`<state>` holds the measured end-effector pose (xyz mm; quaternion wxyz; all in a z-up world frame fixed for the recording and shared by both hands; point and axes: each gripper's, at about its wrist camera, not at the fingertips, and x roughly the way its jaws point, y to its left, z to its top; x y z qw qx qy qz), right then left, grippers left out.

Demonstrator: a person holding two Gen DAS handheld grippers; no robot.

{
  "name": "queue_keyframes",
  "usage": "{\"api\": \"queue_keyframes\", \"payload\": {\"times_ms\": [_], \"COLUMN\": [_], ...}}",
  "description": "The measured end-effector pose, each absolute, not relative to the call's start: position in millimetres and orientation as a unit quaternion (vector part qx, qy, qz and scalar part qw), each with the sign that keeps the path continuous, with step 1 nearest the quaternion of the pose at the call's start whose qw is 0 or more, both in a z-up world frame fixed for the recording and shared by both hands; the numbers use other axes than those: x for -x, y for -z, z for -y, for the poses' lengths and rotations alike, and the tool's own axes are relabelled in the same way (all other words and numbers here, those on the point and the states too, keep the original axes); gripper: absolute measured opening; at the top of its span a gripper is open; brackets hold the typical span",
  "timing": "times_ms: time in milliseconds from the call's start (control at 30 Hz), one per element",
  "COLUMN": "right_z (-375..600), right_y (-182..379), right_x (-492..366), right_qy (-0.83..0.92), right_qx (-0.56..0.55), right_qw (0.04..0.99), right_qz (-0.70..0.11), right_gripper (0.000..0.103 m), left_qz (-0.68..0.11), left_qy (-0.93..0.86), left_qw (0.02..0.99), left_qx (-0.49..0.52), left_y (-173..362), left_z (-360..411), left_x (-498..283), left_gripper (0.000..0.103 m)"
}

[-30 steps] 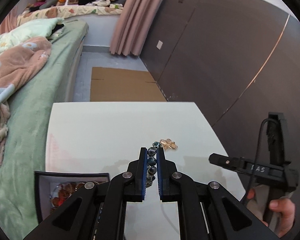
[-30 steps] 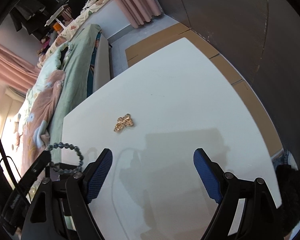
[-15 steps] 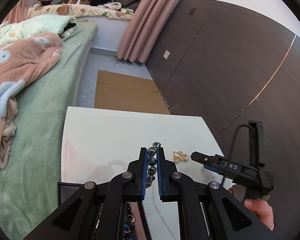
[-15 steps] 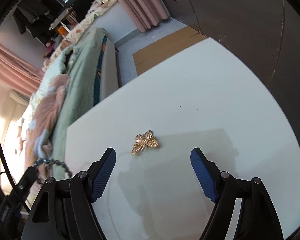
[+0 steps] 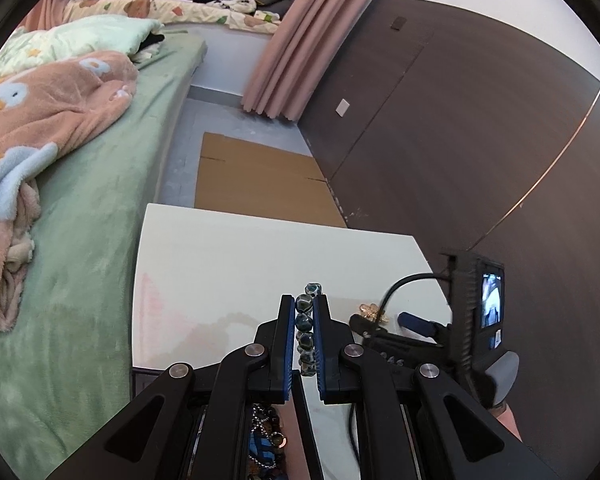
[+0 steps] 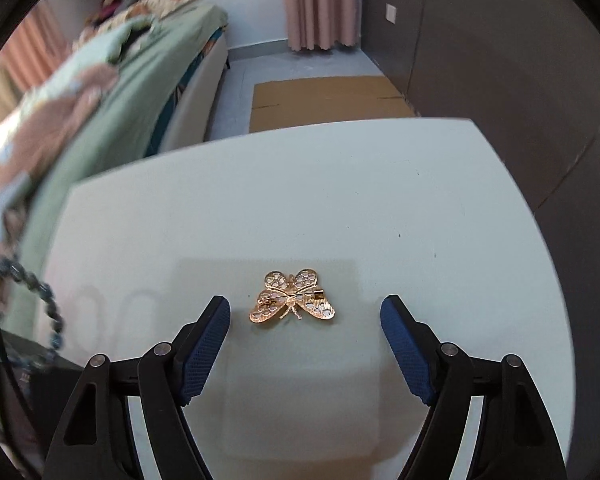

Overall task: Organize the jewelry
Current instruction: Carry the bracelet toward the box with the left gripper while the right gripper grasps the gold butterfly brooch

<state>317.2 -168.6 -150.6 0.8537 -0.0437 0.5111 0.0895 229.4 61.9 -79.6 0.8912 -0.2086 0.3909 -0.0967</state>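
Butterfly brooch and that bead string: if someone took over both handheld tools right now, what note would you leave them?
Left gripper: jaws shut on the bead bracelet, held above the jewelry box at the table's near edge.
Right gripper: jaws open, pointing down at the gold butterfly brooch, which lies pin side up on the white table, between the fingers but untouched.
Done: bracelet picked up; some pieces already in the box.
Left: put the bracelet in the box, then grasp the brooch and store it.

The left gripper (image 5: 303, 312) is clamped on a dark bead bracelet (image 5: 306, 336) over the white counter (image 5: 240, 264). To its right, the right gripper (image 5: 384, 320) is near a gold brooch (image 5: 370, 310). A green bed (image 5: 100, 208) lies left.
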Motion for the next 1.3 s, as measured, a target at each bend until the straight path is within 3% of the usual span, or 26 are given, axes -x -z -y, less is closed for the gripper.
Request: {"api": "queue_keyframes", "payload": {"times_ms": [100,133,167,200,233,433,900,1300], "right_z": [166,168,169,170,171,187,209,197], "right_y": [150,149,147,144,142,137,85,35], "right_x": [-316,-316,-315,-315,-315,-307,-257,-213], "right_qy": [-0.089,-0.090,-0.089,-0.090,-0.092,-0.106,-0.127,-0.161], "right_qx": [0.057,0.054,0.056,0.056,0.056,0.009,-0.042,-0.052], "right_qw": [0.856,0.856,0.858,0.859,0.858,0.843,0.859,0.873], "right_qz": [-0.506,-0.506,-0.503,-0.501,-0.502,-0.527,-0.495,-0.457], "right_gripper": [0.078,0.073,0.066,0.045,0.042,0.042,0.042,0.042], "left_qz": [-0.395,-0.395,-0.395,-0.394,-0.393,-0.381,-0.350,-0.366], "left_qy": [0.094,0.093,0.092,0.091,0.091,0.090,0.069,-0.009], "left_qw": [0.890,0.890,0.891,0.891,0.892,0.899,0.919,0.914], "left_qx": [0.207,0.207,0.206,0.205,0.204,0.198,0.167,0.177], "left_y": [80,79,78,77,75,59,21,23], "left_z": [-61,-61,-61,-61,-61,-60,-53,-87], "left_x": [-230,-230,-230,-229,-229,-218,-174,-156], "left_gripper": [0.009,0.009,0.009,0.009,0.009,0.009,0.009,0.009]}}
